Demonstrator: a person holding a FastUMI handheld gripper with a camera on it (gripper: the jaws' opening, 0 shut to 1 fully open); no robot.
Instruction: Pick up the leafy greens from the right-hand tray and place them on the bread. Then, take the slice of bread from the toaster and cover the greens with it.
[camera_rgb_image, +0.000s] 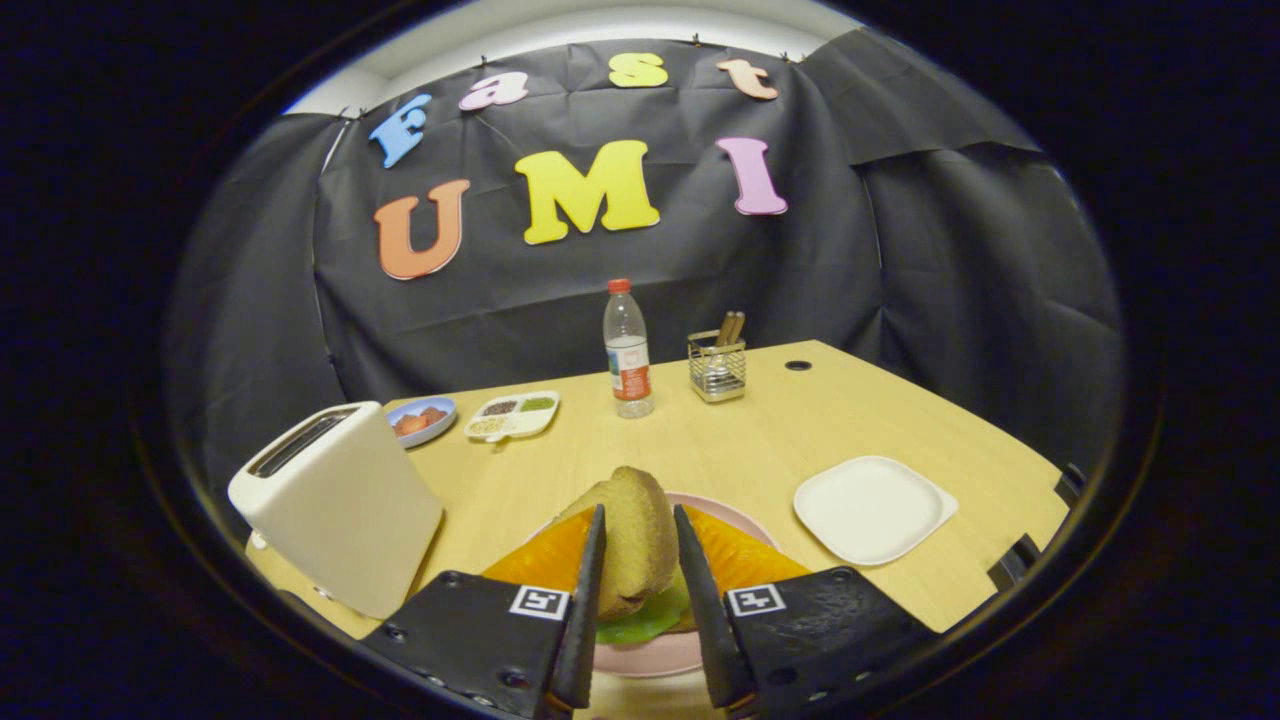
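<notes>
Gripper view: the jaws of the gripper (640, 560) are clenched on a slice of bread (630, 540), one finger pressing each side, and hold it upright on edge. Below the slice, leafy greens (645, 618) lie on an orange piece on a pink plate (650, 655) on the table (760, 430). Just to the right of the plate sits a white square tray (872, 508). A cream toaster (335, 500) stands to the left. Beyond are a small blue dish (422, 420), a divided white dish (512, 415), a clear bottle (628, 350) with a red cap and a wire holder (716, 365).
</notes>
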